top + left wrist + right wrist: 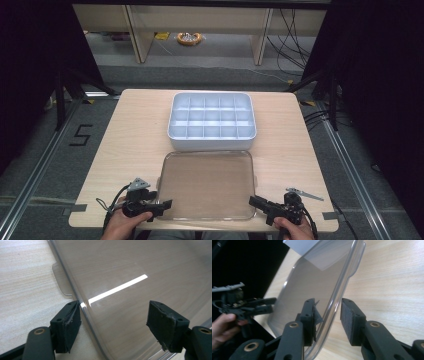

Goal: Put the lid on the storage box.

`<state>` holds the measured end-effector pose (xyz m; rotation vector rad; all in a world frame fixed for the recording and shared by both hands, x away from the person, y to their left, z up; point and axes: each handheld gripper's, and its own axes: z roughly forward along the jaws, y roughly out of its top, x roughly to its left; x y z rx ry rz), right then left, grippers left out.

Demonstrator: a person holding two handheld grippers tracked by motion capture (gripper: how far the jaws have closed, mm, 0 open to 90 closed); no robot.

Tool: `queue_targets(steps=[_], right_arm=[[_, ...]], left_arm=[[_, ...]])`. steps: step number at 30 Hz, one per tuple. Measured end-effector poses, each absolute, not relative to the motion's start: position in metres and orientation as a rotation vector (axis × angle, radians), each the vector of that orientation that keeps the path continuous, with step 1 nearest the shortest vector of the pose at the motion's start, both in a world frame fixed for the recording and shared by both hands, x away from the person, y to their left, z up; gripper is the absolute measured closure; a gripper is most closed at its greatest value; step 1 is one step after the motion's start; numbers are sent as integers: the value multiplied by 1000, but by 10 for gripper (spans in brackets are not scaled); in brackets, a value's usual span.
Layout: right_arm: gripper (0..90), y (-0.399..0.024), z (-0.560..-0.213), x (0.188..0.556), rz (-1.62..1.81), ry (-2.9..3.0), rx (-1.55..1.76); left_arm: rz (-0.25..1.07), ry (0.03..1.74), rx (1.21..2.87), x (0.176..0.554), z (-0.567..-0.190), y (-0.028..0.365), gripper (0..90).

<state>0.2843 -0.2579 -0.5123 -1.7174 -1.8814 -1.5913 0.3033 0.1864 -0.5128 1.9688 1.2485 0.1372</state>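
We see the clear lid (207,185) lying flat on the wooden table (135,135), just in front of the white divider box (212,121). At the lid's near left corner sits our left gripper (167,204), jaws spread wide, one pad outside the rim and one over the lid, pressing on nothing. At the lid's near right corner sits our right gripper (252,201): its jaws straddle the lid's rim (332,307), yet a gap shows beside the outer pad, so we cannot tell if it truly grips. Both grippers flank the lid, well apart from each other.
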Motion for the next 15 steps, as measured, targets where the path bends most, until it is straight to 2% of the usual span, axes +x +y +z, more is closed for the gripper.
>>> queue_targets(steps=[14, 15], right_arm=[[652, -257, -512, 282, -1540, -1768, -1710], [629, -257, -513, 283, -1551, -1768, -1672]], left_arm=[[140, 1271, 1952, 304, -513, 190, 258], [149, 1282, 1946, 304, -513, 191, 258]])
